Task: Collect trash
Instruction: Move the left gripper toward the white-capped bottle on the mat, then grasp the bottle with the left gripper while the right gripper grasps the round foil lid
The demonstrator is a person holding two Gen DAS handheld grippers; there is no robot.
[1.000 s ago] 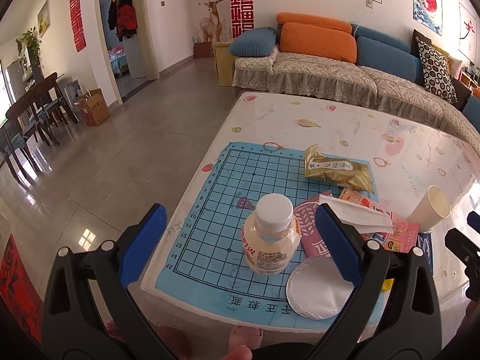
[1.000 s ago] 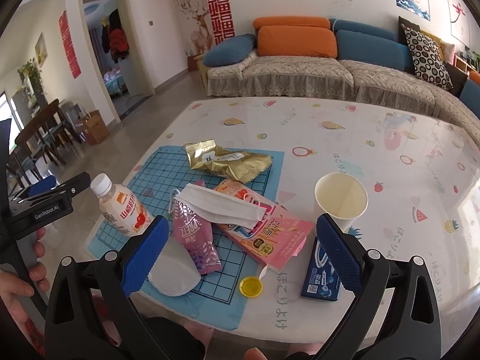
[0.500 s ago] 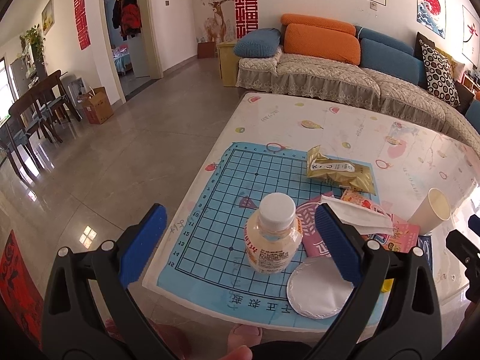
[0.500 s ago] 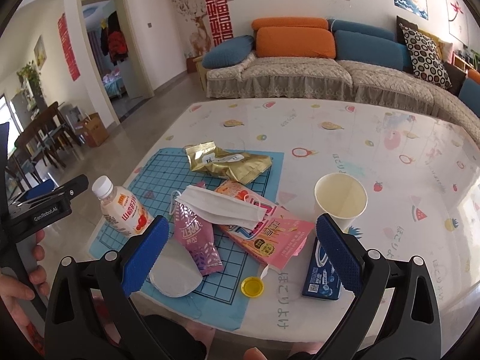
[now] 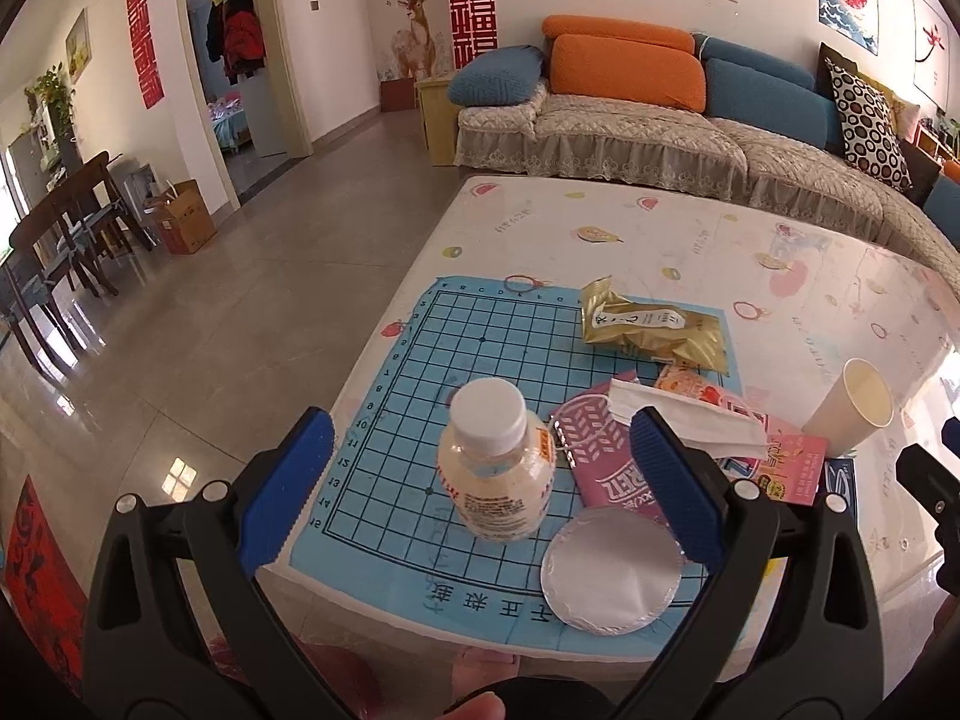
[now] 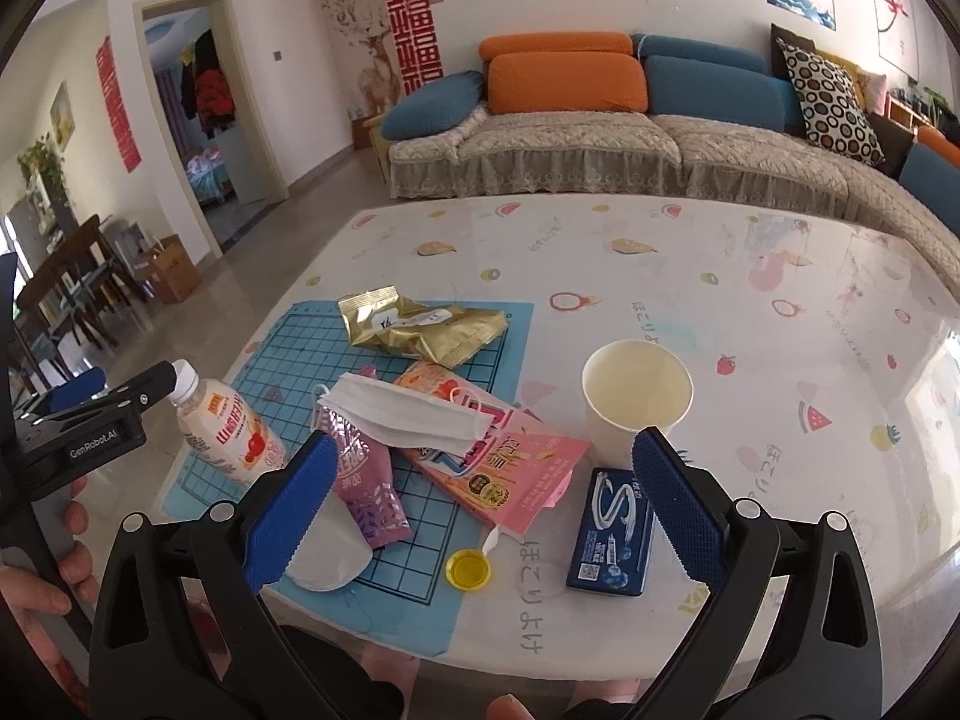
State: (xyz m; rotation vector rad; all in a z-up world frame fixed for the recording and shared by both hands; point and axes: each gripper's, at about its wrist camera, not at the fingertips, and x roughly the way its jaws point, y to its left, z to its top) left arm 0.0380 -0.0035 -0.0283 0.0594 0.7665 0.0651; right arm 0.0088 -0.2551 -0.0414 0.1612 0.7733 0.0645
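Note:
A small drink bottle (image 5: 495, 462) with a white cap stands on the blue grid mat (image 5: 480, 324) near the table's front left corner; it also shows in the right wrist view (image 6: 231, 429). My left gripper (image 5: 480, 492) is open, its jaws on either side of the bottle without touching it. My right gripper (image 6: 480, 501) is open and empty above the pile of trash: a white face mask (image 6: 408, 414), a pink wrapper (image 6: 504, 468), a purple wrapper (image 6: 366, 486), a gold bag (image 6: 420, 327), a paper cup (image 6: 636, 402), a blue gum pack (image 6: 612, 534) and a yellow cap (image 6: 468, 570).
A round foil lid (image 5: 612, 570) lies at the mat's front edge. The table (image 6: 720, 276) has a fruit-print cover. A sofa (image 6: 600, 138) stands behind it. Tiled floor, a doorway and dining chairs (image 5: 66, 246) lie to the left.
My left gripper has come slightly closer to the bottle, which now looks larger between the jaws. The right gripper has barely moved.

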